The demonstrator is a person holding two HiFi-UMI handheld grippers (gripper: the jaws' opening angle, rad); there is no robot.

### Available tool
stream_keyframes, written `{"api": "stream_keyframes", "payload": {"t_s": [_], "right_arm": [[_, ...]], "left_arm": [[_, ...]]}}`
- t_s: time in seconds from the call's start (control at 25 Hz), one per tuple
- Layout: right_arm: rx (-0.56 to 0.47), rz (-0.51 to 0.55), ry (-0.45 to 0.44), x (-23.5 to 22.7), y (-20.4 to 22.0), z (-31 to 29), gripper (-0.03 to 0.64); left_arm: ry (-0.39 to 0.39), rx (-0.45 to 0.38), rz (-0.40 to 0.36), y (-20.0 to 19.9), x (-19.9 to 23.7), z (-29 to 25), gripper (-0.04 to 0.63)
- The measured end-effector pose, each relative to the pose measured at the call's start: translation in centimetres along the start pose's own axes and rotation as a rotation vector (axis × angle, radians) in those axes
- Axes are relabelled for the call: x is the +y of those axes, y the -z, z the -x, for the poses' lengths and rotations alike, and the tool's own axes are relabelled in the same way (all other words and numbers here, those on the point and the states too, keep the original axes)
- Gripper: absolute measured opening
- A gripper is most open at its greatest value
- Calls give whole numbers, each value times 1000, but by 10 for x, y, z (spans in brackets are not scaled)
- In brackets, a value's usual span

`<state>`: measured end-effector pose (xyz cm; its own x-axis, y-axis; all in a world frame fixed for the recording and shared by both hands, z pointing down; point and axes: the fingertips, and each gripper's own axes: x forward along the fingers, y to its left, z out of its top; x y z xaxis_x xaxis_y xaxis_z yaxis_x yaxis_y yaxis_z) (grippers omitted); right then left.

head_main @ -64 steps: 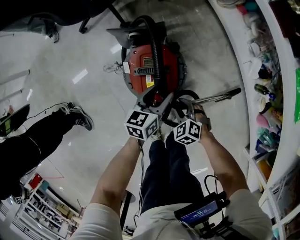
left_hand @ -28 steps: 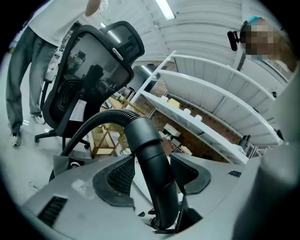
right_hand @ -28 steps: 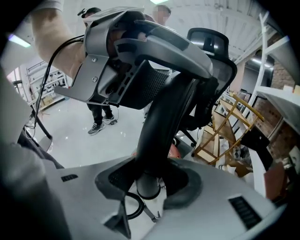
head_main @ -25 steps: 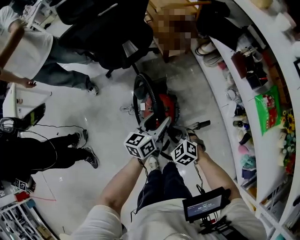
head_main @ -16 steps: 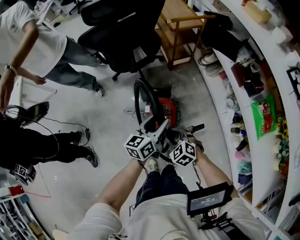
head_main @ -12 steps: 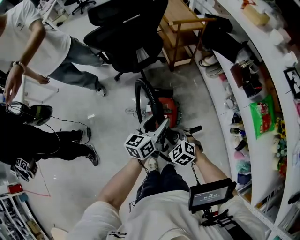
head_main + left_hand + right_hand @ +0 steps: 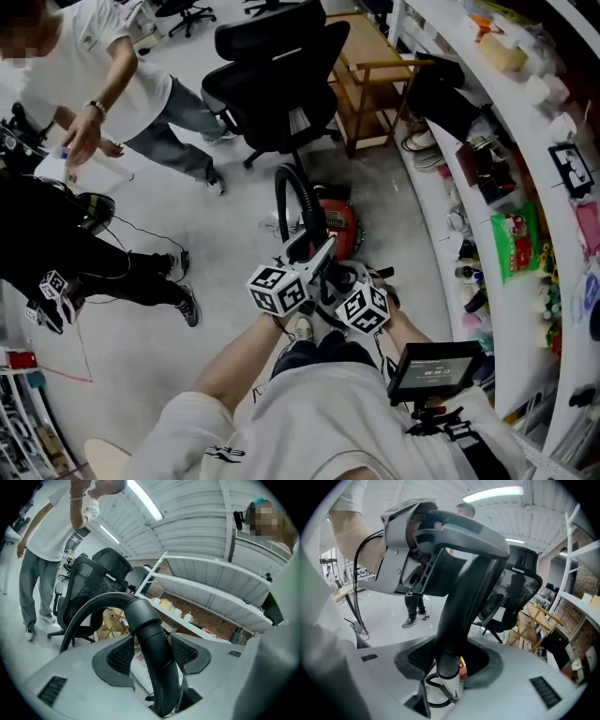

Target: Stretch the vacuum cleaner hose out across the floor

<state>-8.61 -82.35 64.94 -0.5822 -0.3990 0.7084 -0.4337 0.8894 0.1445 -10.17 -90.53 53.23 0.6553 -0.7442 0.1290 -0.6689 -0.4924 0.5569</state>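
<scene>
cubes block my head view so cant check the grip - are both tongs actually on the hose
observer: Yes for the left gripper: in its own view the tongs press both sides of the smooth black end of the hose.
operator: and the right one
observer: The right gripper has its tongs around the black handle tube, just above where the metal wand begins.
operator: hands apart or stacked
observer: Stacked: the right gripper view shows the left gripper clamped higher on the same bent piece.
</scene>
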Motion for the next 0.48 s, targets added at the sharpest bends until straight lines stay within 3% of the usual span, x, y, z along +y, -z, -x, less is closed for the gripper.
{"api": "stream_keyframes", "payload": {"t_s": [0.48], "right_arm": [[-135, -62, 21, 37, -9, 59, 161]], "left_arm": [[58, -57, -15, -2, -61, 34, 235]]}}
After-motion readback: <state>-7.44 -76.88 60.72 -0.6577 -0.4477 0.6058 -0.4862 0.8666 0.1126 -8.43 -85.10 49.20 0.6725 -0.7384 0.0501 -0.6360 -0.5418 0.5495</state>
